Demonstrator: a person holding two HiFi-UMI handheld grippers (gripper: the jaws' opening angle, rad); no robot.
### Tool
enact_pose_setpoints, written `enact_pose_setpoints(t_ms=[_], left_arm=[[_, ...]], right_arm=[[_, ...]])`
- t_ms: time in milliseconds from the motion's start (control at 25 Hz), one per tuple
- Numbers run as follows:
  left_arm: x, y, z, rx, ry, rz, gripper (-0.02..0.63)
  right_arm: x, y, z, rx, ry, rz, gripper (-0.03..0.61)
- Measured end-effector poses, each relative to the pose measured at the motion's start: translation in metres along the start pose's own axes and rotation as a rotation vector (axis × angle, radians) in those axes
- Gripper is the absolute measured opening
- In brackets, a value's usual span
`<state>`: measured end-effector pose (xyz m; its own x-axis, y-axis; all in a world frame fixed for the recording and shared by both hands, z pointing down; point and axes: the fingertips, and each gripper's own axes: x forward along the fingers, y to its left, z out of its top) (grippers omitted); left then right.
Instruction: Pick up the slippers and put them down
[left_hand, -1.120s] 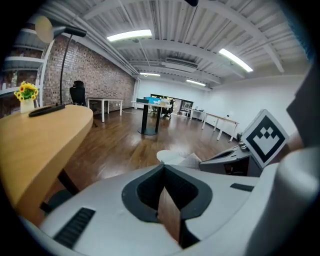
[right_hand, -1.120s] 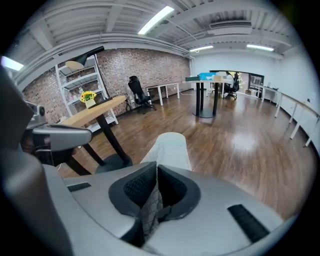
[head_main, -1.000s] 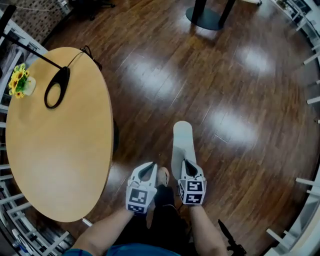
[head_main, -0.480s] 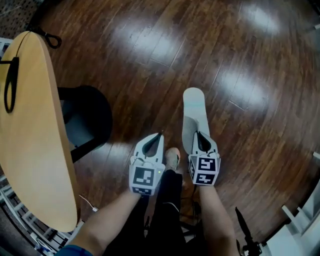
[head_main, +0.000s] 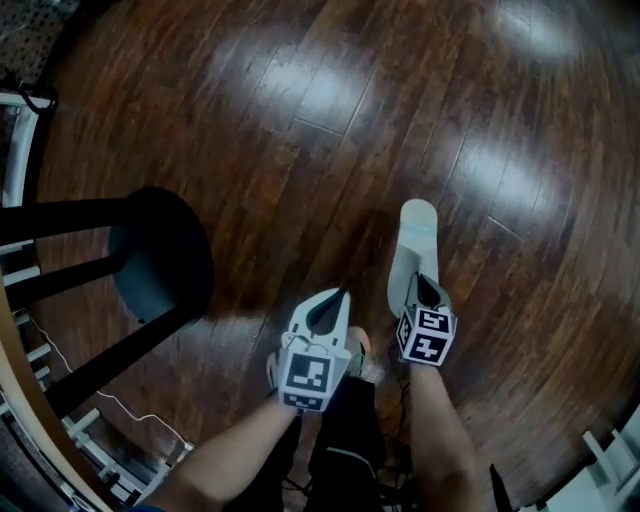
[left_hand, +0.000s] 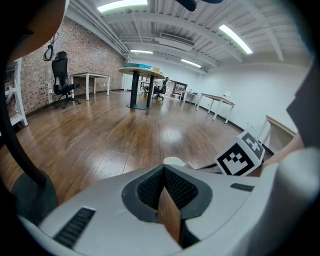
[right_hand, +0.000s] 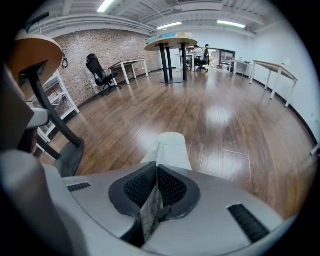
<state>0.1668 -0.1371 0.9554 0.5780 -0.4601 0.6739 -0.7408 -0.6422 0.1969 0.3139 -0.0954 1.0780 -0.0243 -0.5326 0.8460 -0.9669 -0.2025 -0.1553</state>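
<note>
One pale slipper (head_main: 413, 243) hangs lengthwise over the dark wood floor (head_main: 300, 150), toe pointing away from me. My right gripper (head_main: 421, 287) is shut on its near end. In the right gripper view the slipper (right_hand: 169, 149) runs out past the jaws, its gridded sole pinched between the pads. I cannot tell whether it touches the floor. My left gripper (head_main: 337, 298) is just to its left, jaws together, with nothing beyond its tips. In the left gripper view only a thin brown sliver shows between the pads, and the slipper's toe (left_hand: 173, 161) peeks over the jaws.
The round table's dark base (head_main: 160, 250) and black legs stand to the left, with white rack rails (head_main: 20, 110) beyond them. My own leg and shoe (head_main: 357, 352) are between the grippers. Farther off are a tall round table (right_hand: 170, 42), an office chair (right_hand: 99, 70) and desks.
Both grippers have dropped toward the floor, the slipper still in the right one. The head view has tipped downward, so the tabletop has slid out at the left.
</note>
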Motion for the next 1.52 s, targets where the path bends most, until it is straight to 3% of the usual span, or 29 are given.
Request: enact_pose_setpoints(t_ms=[280,400,640,960,1240,1520], left_arm=[[0.057,0.026,-0.02,0.024,-0.027,-0.005,0.006],[0.069,0.027,-0.031,0.039,-0.018,-0.015,0.006],[0.063,0.027,-0.036,0.062,0.002,-0.021,0.006],[0.003,0.002,0.012,0.143,0.027,-0.047,0.006],[-0.114,-0.032,0.083,0.183,0.046,-0.056,0.006],[-0.215,-0.048,0.17,0.205,-0.059,-0.041,0.006]], right_arm=[[0.075,-0.018,-0.007,0.071,-0.029,-0.031,0.034],[0.107,-0.014,-0.027,0.138,0.044,0.033,0.212],[0.09,-0.003,-0.039,0.135,0.034,0.053,0.178],[-0.025,0.001,0.007,0.214,-0.087,0.012,0.117],[-0.184,0.019,0.075,0.256,-0.193,-0.003,0.068],[-0.314,0.058,0.152,0.183,-0.348,0.067,0.007]])
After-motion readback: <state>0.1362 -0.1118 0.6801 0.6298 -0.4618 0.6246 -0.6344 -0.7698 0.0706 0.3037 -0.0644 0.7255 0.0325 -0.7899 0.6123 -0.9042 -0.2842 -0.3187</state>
